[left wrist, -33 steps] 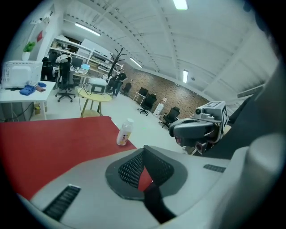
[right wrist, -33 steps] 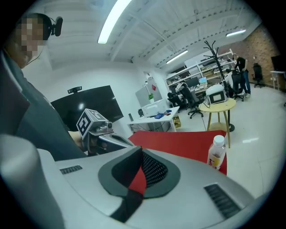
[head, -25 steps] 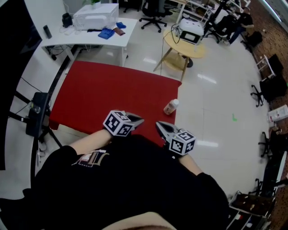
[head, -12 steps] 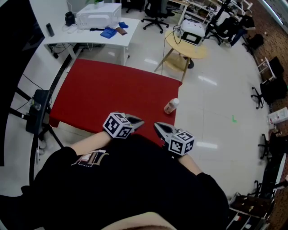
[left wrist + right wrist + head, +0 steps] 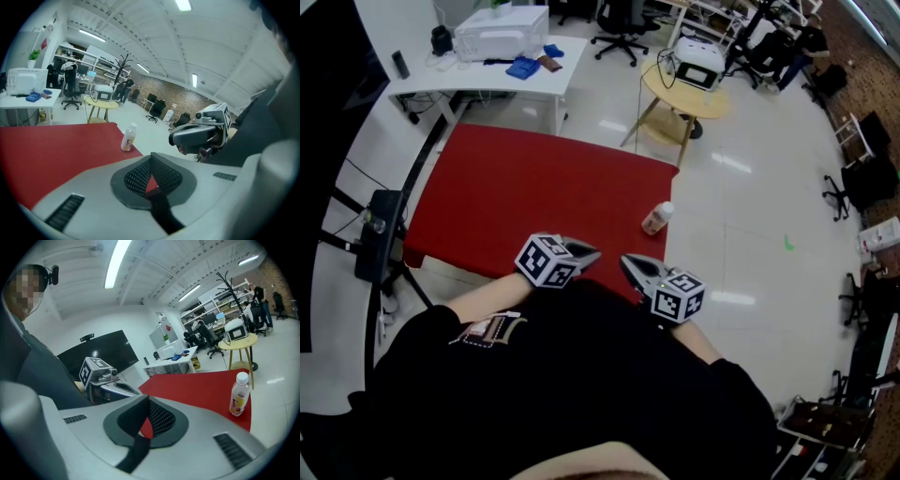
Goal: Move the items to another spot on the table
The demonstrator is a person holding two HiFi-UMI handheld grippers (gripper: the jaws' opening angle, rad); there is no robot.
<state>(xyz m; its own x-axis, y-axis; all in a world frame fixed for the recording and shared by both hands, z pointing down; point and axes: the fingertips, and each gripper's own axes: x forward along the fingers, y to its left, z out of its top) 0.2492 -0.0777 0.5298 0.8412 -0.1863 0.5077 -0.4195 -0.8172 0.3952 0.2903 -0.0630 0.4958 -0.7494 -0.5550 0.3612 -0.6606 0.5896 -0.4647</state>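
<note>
Spreading across the middle of the scene, the red table (image 5: 525, 192) has a white desk (image 5: 487, 80) beyond its far left corner and a round wooden side table (image 5: 689, 101) beyond its far right corner. At the near edge, close to the person's black top (image 5: 572, 375), both grippers are held side by side, near each other but apart, pointing out over the red surface. The left gripper (image 5: 589, 251) has its jaws pressed together with nothing between them, and the right gripper (image 5: 628, 265) is likewise closed and empty. The plastic bottle (image 5: 656, 219), white-capped with a pink and yellow label, stands upright at the table's right edge, to the far right of the right gripper and clear of both.
</note>
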